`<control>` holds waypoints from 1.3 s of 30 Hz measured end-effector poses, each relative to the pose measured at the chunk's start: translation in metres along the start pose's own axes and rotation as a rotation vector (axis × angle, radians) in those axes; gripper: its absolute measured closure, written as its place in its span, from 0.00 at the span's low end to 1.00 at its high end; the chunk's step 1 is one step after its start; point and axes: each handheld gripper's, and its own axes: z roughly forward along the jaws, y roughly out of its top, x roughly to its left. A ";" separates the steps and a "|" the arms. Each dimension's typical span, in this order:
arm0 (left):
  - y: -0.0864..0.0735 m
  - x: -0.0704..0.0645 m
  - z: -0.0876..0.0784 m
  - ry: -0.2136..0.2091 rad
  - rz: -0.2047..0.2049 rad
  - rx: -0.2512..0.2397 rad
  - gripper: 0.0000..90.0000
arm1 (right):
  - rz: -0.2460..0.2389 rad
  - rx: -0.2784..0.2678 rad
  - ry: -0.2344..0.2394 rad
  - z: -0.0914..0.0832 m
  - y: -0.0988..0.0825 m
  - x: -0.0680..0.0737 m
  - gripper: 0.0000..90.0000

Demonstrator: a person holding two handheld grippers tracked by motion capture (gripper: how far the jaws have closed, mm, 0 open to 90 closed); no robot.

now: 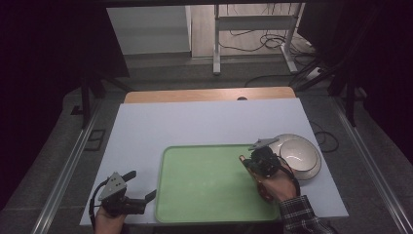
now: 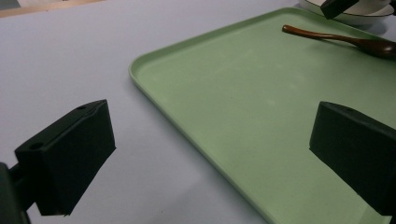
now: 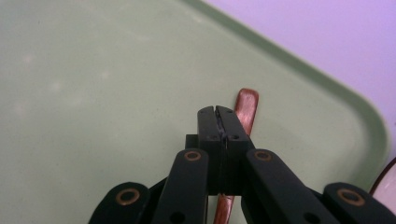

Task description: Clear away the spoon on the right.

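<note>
A brown wooden spoon [image 1: 257, 181] lies along the right side of a green tray [image 1: 204, 180], its handle end [image 3: 246, 106] pointing away from me. My right gripper [image 1: 246, 163] is shut and sits just over the spoon [image 3: 224, 210], which runs beneath the closed jaws at a slight angle; nothing shows between the jaws. In the right gripper view the gripper [image 3: 217, 112] has its tips pressed flush together. My left gripper [image 1: 143, 184] rests open at the tray's front left corner, its jaws [image 2: 210, 154] wide apart astride the tray rim [image 2: 154, 88]. The spoon [image 2: 336, 38] rests flat on the tray.
A white bowl [image 1: 298, 153] sits on a plate just right of the tray, close to my right hand; its rim [image 2: 355, 17] appears beyond the spoon. The pale tabletop [image 1: 204, 122] stretches behind the tray. A wooden strip edges the table's far side.
</note>
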 end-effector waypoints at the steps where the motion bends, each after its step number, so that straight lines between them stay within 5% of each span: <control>1: 0.000 0.000 0.000 -0.001 0.001 0.000 0.00 | 0.001 0.004 0.004 0.001 -0.002 0.001 1.00; 23: -0.001 0.000 -0.001 -0.003 0.002 0.002 0.00 | -0.032 0.051 -0.004 0.019 -0.013 0.004 1.00; 39: 0.000 -0.001 0.000 -0.002 0.008 0.006 0.00 | -0.004 0.088 -0.039 0.022 -0.017 -0.007 1.00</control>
